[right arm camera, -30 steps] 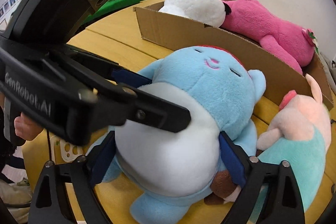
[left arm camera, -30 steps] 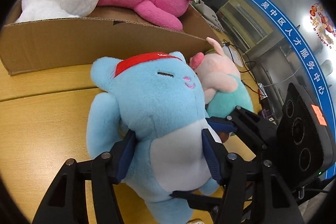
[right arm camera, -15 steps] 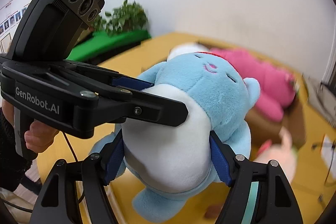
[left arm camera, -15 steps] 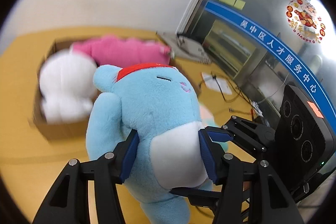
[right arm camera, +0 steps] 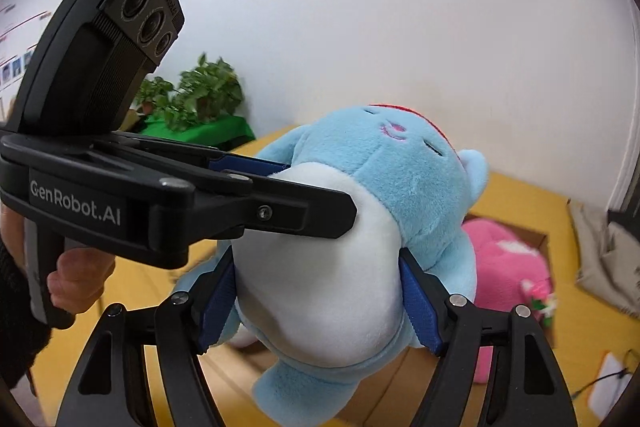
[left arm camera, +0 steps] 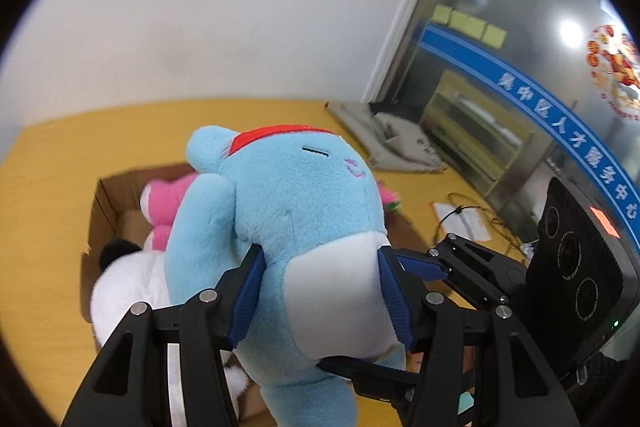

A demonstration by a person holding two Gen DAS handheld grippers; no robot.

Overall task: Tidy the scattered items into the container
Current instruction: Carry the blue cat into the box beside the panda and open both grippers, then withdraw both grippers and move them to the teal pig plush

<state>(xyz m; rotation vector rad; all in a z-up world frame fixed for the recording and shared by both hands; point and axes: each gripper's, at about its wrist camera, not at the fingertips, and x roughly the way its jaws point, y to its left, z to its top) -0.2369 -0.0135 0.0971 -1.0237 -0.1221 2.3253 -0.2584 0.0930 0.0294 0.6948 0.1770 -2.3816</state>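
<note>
A light blue plush toy (left arm camera: 296,219) with a white belly and red cap is held in the air by both grippers. My left gripper (left arm camera: 320,291) is shut on its belly from both sides. My right gripper (right arm camera: 320,299) is shut on the same belly; the toy shows there too (right arm camera: 384,179). The cardboard box (left arm camera: 105,203) lies below on the table. It holds a pink plush (left arm camera: 168,203) and a white plush (left arm camera: 128,291). The pink plush also shows in the right wrist view (right arm camera: 504,263), with the box's rim (right arm camera: 536,239).
The yellow wooden table (left arm camera: 52,163) spreads around the box. A grey bag (left arm camera: 396,143), papers and cables (left arm camera: 464,215) lie at its right side. A potted plant (right arm camera: 200,95) stands by the wall on the left.
Both grippers have lifted the blue plush from the table up and over the box. The box now lies below the toy. The pink-and-teal plush on the table is out of view.
</note>
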